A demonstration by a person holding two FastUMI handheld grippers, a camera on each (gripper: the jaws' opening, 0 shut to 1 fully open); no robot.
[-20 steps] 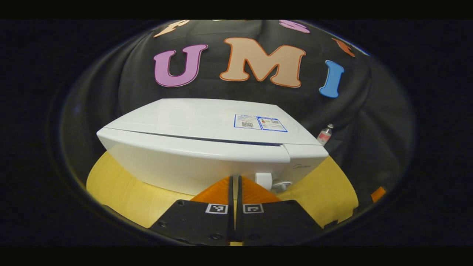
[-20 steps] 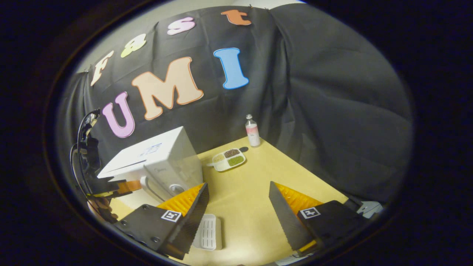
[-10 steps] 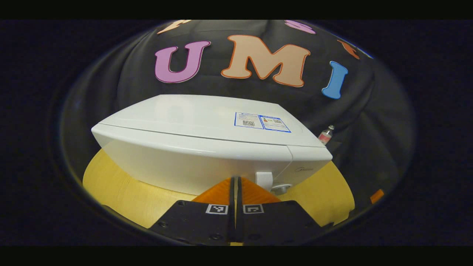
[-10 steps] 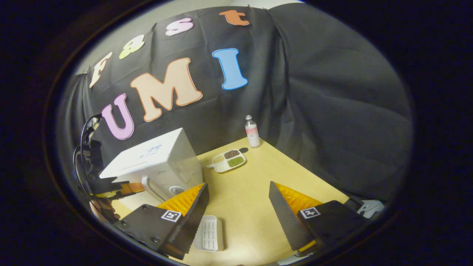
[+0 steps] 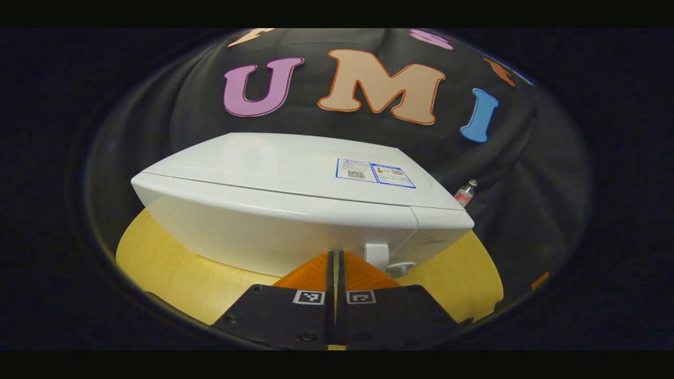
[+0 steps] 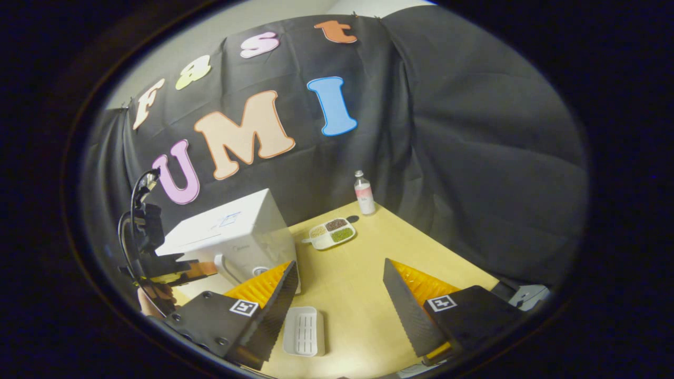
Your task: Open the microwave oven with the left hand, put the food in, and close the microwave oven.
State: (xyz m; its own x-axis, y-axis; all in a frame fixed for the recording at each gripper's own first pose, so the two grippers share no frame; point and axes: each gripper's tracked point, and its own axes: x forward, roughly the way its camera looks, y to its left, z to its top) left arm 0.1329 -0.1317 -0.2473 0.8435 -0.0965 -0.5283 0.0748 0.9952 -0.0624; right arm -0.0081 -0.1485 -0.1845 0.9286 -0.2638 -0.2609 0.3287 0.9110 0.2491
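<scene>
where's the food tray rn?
In the right gripper view the food tray sits on the table, between the microwave and the bottle near the back wall.

Over the last second the dark gap along the top edge of the microwave oven (image 5: 295, 205) door has closed; in the left gripper view the door now sits flush with the body. The oven has also drifted slightly upward and looms a little larger there.

In the right gripper view everything has slid lower and rightward: the food tray (image 6: 331, 233) and bottle (image 6: 363, 192) now sit lower in the upper middle of the frame. The white ridged dish (image 6: 304, 331) at the bottom shows more fully. The left gripper (image 6: 197, 269), at lower left, appears to have shifted right, though it is small there.
</scene>
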